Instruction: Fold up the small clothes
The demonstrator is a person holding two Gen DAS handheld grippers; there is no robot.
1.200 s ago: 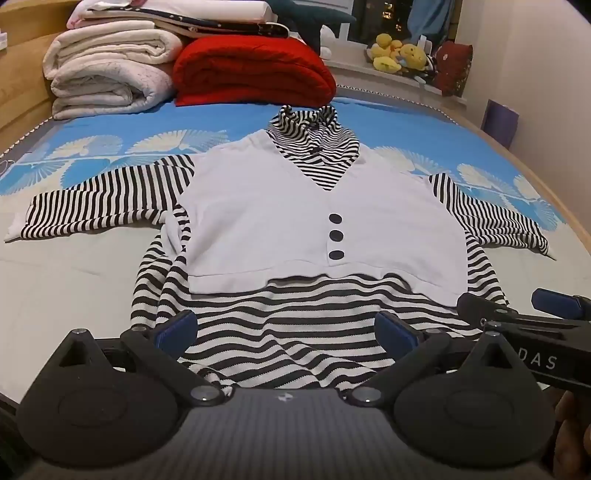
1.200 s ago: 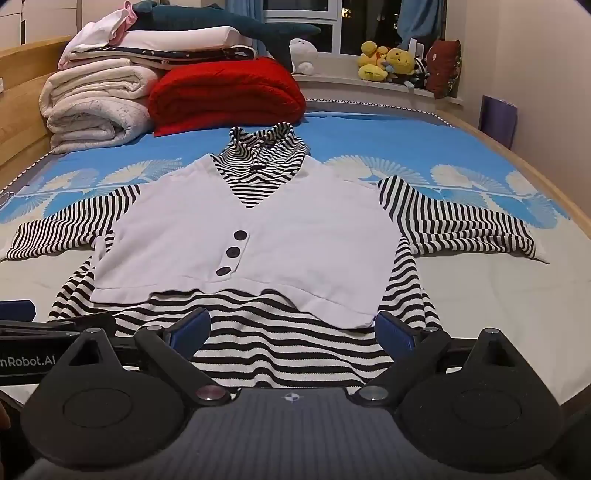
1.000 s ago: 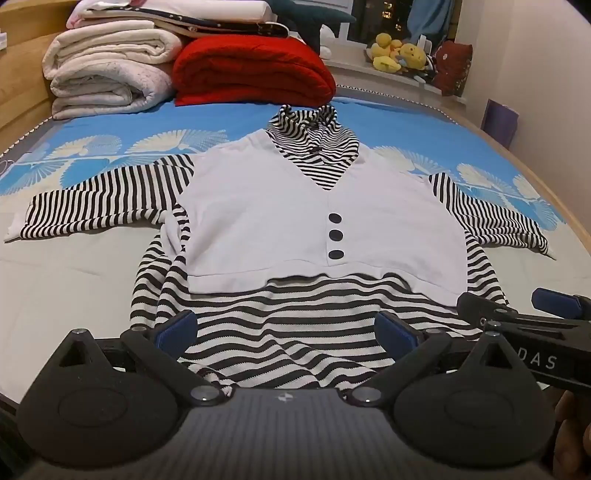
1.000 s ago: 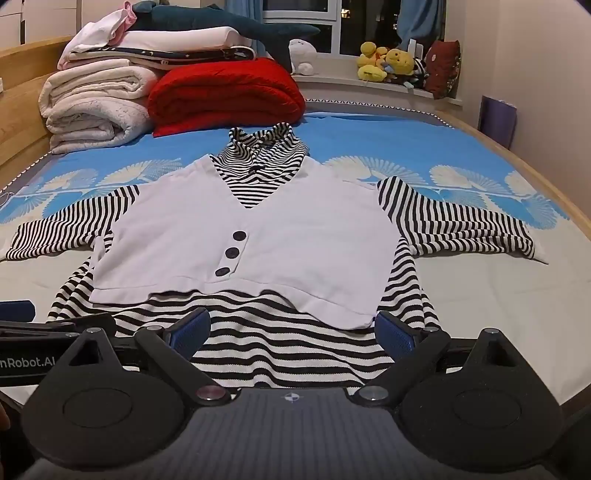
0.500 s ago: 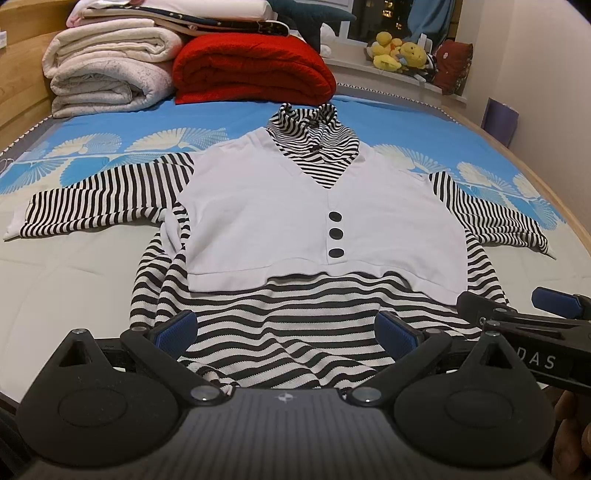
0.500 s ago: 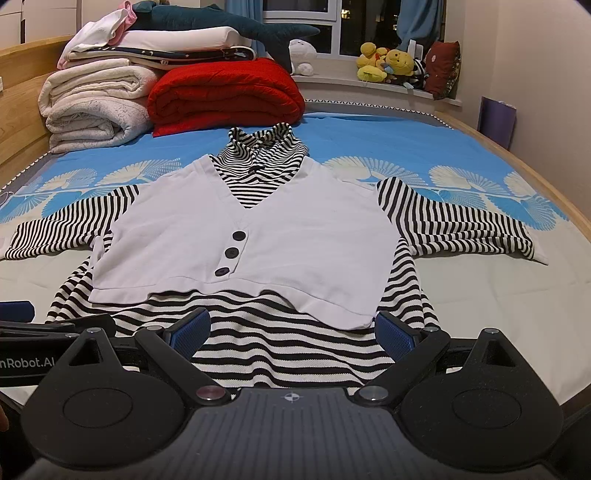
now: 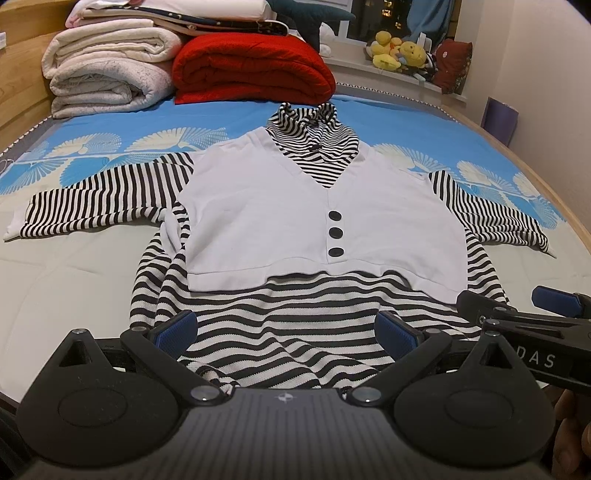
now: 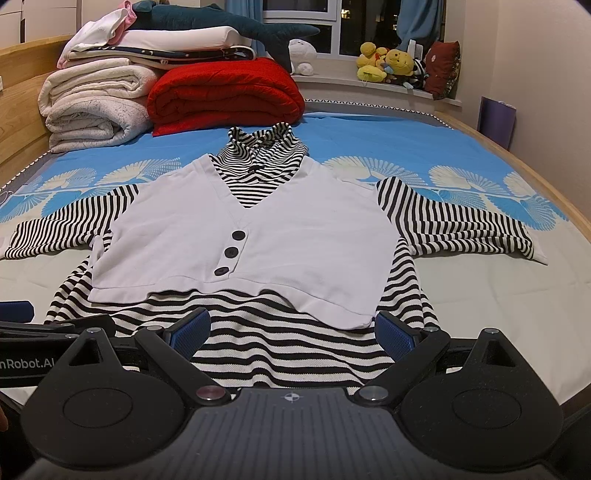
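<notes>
On the near half of the bed (image 8: 554, 302) we see the striped top (image 7: 317, 317) spread flat, face up, collar at the far end, both sleeves stretched out to left and right. A white vest panel (image 7: 288, 214) with three black buttons (image 7: 335, 232) covers its chest; the panel's left edge is bunched and slightly turned over.

Our left gripper (image 7: 286, 332) hangs just above the striped hem, jaws spread wide and gripping nothing. Our right gripper (image 8: 291, 328) sits beside it over the hem's right part, equally wide apart and empty; whether either pad touches the cloth we cannot tell. Each tool shows at the edge of the other's view.

At the far end lie a stack of folded cream blankets (image 8: 96, 107), a folded red quilt (image 8: 225, 96), a plush shark (image 8: 221, 22) on top, and soft toys (image 8: 388, 62) on the windowsill. A purple bag (image 8: 496, 118) stands against the right wall. Nothing lies on the garment between the grippers and the sleeves.
</notes>
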